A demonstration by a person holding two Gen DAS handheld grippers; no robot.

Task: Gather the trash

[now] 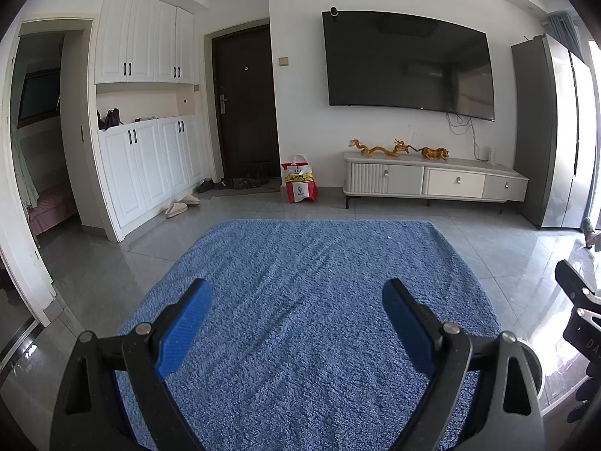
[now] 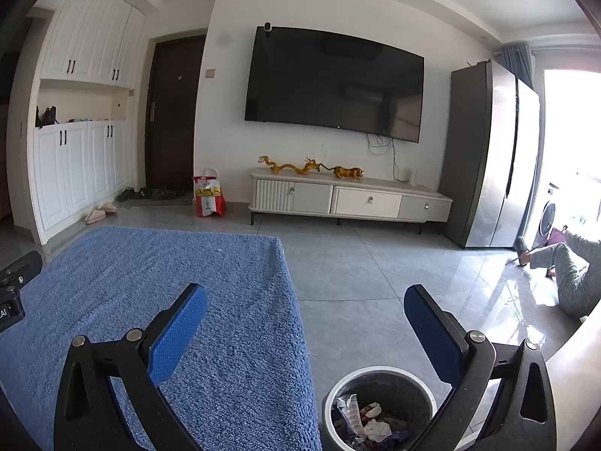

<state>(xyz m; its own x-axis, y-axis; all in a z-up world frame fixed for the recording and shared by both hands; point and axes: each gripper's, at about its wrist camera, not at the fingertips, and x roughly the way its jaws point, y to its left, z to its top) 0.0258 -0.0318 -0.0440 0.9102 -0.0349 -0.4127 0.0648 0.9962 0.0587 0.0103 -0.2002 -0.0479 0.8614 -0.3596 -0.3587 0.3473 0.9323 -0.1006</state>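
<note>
A round bin (image 2: pixel 340 387) with a white rim stands on the grey tile floor just right of the blue rug (image 2: pixel 169 300). Inside it lie crumpled wrappers and paper (image 2: pixel 366 419). My right gripper (image 2: pixel 305 300) is open and empty, held above the rug's right edge and the bin. My left gripper (image 1: pixel 296 297) is open and empty above the middle of the blue rug (image 1: pixel 300 300). The bin's rim (image 1: pixel 533 360) shows behind the left gripper's right finger. No loose trash shows on the rug.
A TV stand (image 2: pixel 349 199) with gold figurines sits under a wall TV. A red and white KFC bag (image 2: pixel 208 197) stands by the dark door. Slippers (image 2: pixel 99 213) lie by white cabinets. A fridge (image 2: pixel 492 158) stands at right. A person (image 2: pixel 571 274) sits on the floor far right.
</note>
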